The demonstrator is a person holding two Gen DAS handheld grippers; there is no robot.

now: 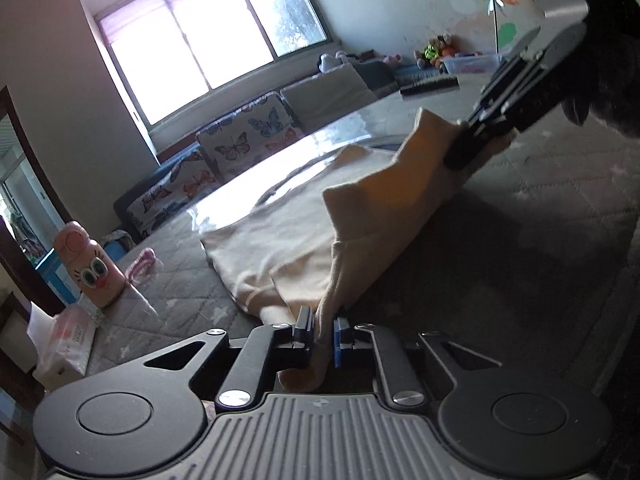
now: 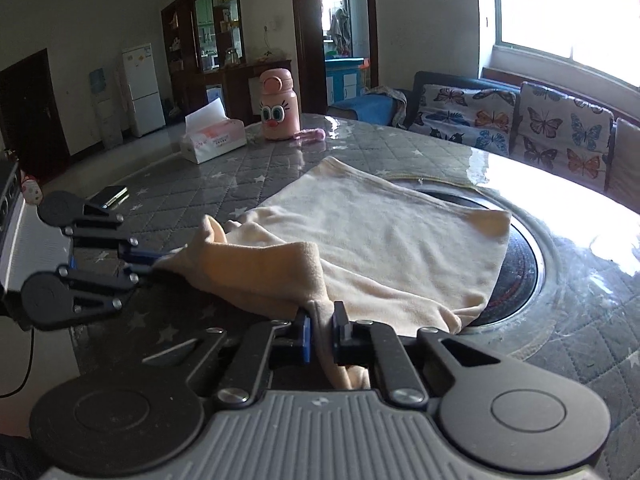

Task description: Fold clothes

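Left wrist view shows the left gripper [image 1: 323,334] pinching one edge of the cream cloth [image 1: 288,248]. At 2 o'clock, the right gripper [image 1: 466,148] pinches another edge and lifts it up. Most of the cloth lies flat on the gray tabletop [image 1: 500,248]. A pink bottle [image 1: 90,268] with big eyes stands at 9 o'clock, beside a tissue box [image 1: 64,340].

You have a pink bottle [image 2: 277,106] on the quilted table [image 2: 580,312], tissue box [image 2: 212,139] just left of it, phone [image 2: 109,195] nearer you, butterfly sofa [image 2: 520,124] under the window [image 1: 208,36], white fridge [image 2: 142,90] far back.
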